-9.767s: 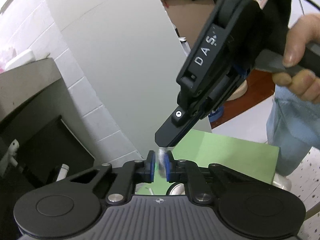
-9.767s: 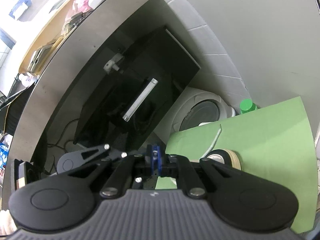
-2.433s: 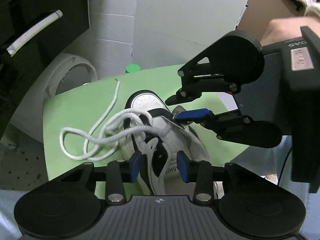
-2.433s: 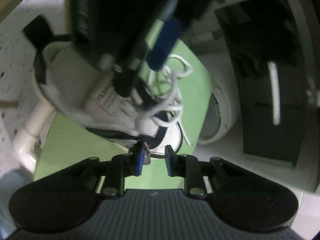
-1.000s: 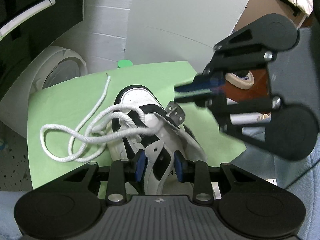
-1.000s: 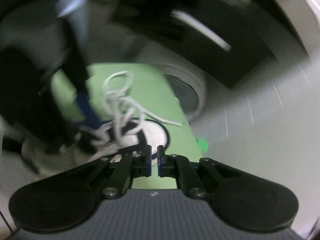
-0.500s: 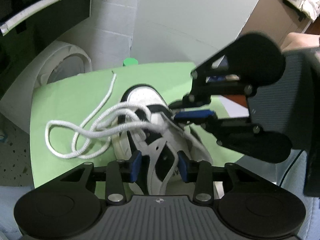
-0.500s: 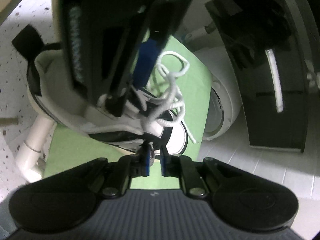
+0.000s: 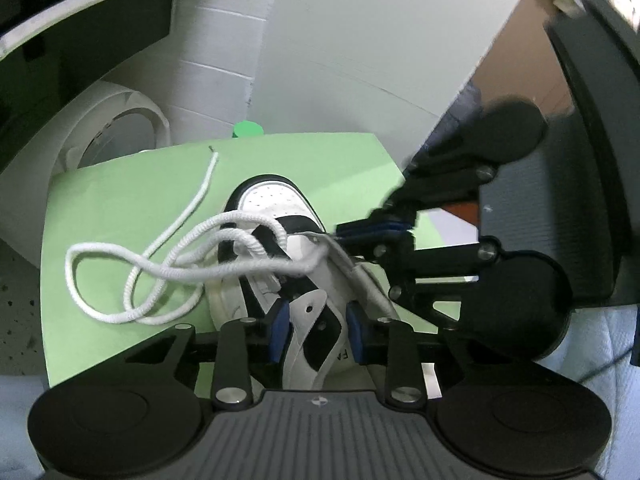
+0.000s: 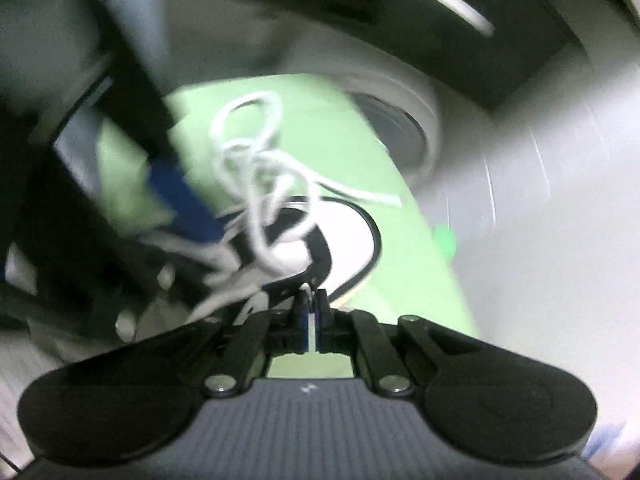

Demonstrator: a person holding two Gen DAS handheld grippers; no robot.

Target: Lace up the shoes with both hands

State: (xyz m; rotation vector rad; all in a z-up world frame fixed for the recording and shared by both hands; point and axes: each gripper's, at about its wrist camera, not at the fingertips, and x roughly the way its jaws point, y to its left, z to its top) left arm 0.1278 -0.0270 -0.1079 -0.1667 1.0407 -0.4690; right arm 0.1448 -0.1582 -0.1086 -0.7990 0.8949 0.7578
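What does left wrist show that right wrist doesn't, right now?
Only left wrist: the right gripper shut at the shoe's grey tongue tip, sharp; the left gripper straddling the shoe's white and black side panel; a brown cardboard box.

Only right wrist: motion-blurred; the right gripper's own pads nearly together, something thin and white between them.

Both: white and black sneaker, loose white lace, green sheet, small green cap.

A: How many shoes and laces appear?
B: One shoe (image 9: 276,216), white with black trim; one white lace (image 9: 160,268), with one free end in view.
A: And beneath and behind it?
B: One green mat (image 9: 120,200); one green cap (image 9: 247,129); one white round fan (image 9: 112,136).
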